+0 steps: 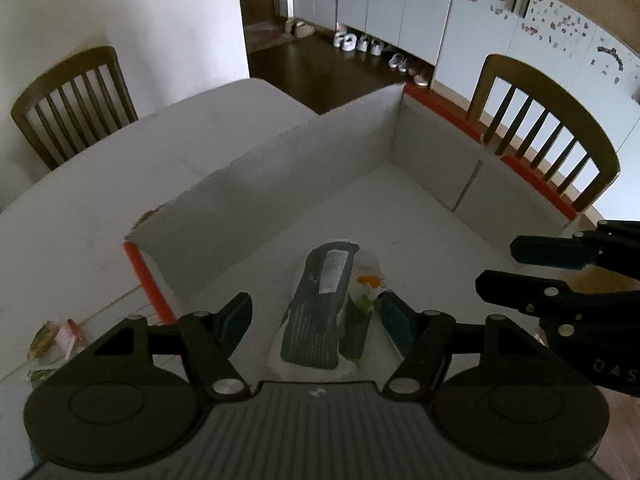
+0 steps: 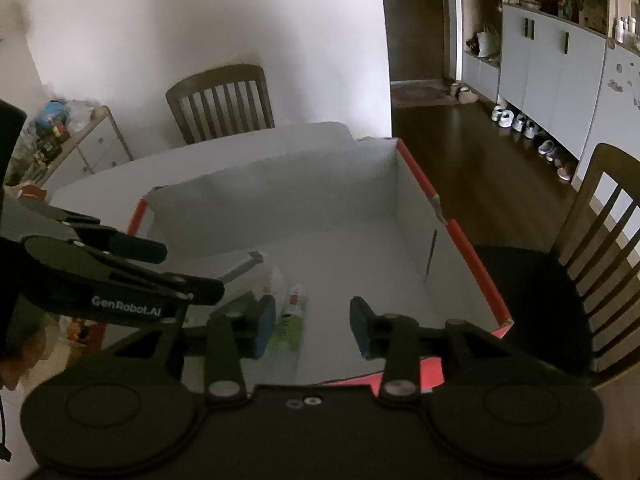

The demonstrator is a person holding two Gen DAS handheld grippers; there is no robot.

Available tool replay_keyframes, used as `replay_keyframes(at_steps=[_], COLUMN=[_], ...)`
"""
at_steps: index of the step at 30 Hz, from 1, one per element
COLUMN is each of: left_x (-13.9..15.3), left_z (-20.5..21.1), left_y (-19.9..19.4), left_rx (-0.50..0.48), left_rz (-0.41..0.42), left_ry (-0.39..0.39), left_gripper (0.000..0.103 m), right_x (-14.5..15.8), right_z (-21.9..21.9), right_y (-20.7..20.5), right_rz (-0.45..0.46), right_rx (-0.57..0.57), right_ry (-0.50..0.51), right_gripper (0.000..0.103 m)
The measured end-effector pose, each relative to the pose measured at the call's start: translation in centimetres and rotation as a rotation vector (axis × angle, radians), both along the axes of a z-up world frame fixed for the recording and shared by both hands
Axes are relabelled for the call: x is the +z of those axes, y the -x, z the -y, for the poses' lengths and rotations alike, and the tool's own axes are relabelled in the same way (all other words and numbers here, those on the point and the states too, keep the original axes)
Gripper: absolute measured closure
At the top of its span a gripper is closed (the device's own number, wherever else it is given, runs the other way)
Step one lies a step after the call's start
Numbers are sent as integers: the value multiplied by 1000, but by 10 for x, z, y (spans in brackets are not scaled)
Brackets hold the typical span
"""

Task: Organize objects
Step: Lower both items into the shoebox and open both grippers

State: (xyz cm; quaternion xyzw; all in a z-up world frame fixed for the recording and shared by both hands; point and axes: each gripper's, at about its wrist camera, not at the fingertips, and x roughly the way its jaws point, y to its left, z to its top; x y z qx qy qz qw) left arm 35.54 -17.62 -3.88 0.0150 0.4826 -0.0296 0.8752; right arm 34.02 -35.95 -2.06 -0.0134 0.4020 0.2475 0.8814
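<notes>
Packet (image 1: pixel 320 312) in box (image 1: pixel 352 136) | left tongs (image 1: pixel 316 318) wide | right tongs (image 2: pixel 312 326) wide

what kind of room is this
Probably a home dining area by the entryway: wooden slat-back chairs round a white table, and shoes lined up on the dark wood floor under grey cabinets.

Open box (image 1: pixel 360 152) on table (image 1: pixel 100 184), toward its right side; packet (image 1: pixel 324 308) flat on box floor, between the spread fingers of left gripper (image 1: pixel 316 316). Right gripper (image 1: pixel 516 268) to the right of packet, above box floor; seen from right wrist, small bottles (image 2: pixel 290 312) lying on box floor just beside its left finger (image 2: pixel 266 328). Small wrapped item (image 1: pixel 56 340) on table left of box; one chair (image 1: pixel 76 104) behind table, another chair (image 1: pixel 548 128) right of box.
</notes>
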Motion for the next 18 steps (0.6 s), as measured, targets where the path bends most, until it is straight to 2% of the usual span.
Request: replay_keyframes(at_steps=[6, 18], left_x=[19, 49], left_z=[-9, -45], left_y=[22, 78], left_rx=[-5, -2], left_rz=[49, 124], left_ry=[26, 69], left_gripper=[33, 33], right_x=[16, 36], right_z=[-12, -50], right_y=[19, 65], right_rz=[33, 71], right_rx=[18, 8], right_ry=[-5, -21], right_gripper=[54, 28])
